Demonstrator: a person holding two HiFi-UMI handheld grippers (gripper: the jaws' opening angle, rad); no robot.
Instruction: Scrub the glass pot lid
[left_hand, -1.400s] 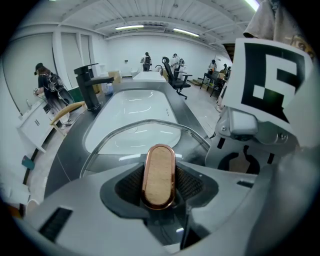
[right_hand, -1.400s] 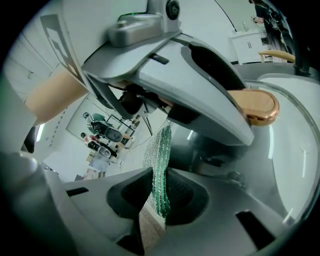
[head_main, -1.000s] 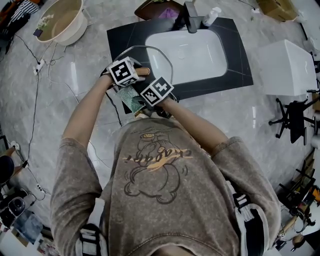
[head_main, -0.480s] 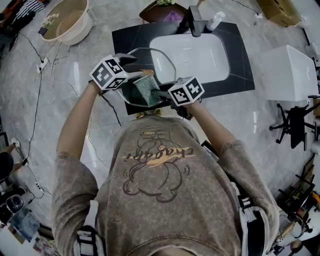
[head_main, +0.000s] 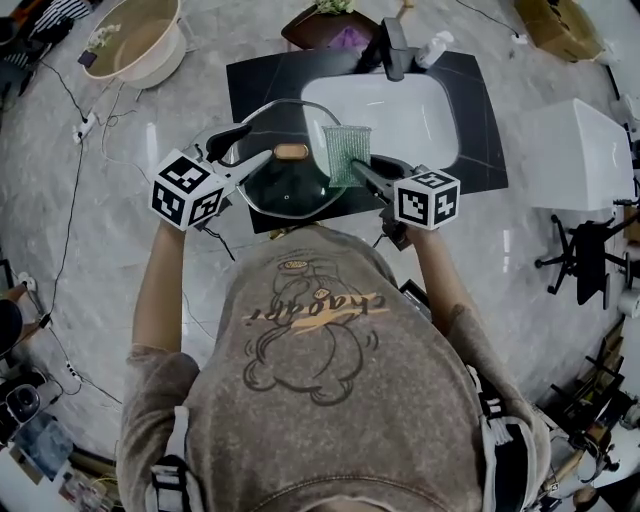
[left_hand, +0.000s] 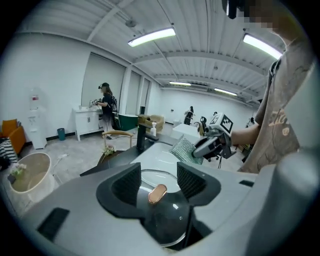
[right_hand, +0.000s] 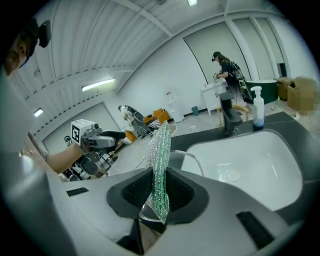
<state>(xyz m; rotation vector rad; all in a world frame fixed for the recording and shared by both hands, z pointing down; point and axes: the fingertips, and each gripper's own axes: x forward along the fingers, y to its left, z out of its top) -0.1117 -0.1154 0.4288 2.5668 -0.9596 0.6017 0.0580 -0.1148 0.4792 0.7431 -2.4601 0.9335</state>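
Observation:
The glass pot lid (head_main: 290, 185) with a copper knob (head_main: 291, 152) hangs over the black counter's front left part. My left gripper (head_main: 243, 150) holds it at its left rim; in the left gripper view the lid (left_hand: 167, 220) and knob (left_hand: 157, 193) lie between the widely spread jaws of the left gripper (left_hand: 157, 182). My right gripper (head_main: 368, 170) is shut on a green mesh scrub pad (head_main: 347, 152), which stands upright just right of the lid without touching it. The right gripper view shows the pad (right_hand: 159, 160) pinched edge-on in the right gripper (right_hand: 157, 197).
A white sink (head_main: 400, 120) is set in the black counter (head_main: 470, 120), with a faucet (head_main: 390, 45) and a soap bottle (head_main: 430, 35) behind it. A beige tub (head_main: 125, 45) sits far left and a white box (head_main: 575, 135) right. A person (left_hand: 106, 107) stands far off.
The grippers have drawn apart. The left one went left and nearer to me with the lid; the right one went right, lifting the pad off the lid.

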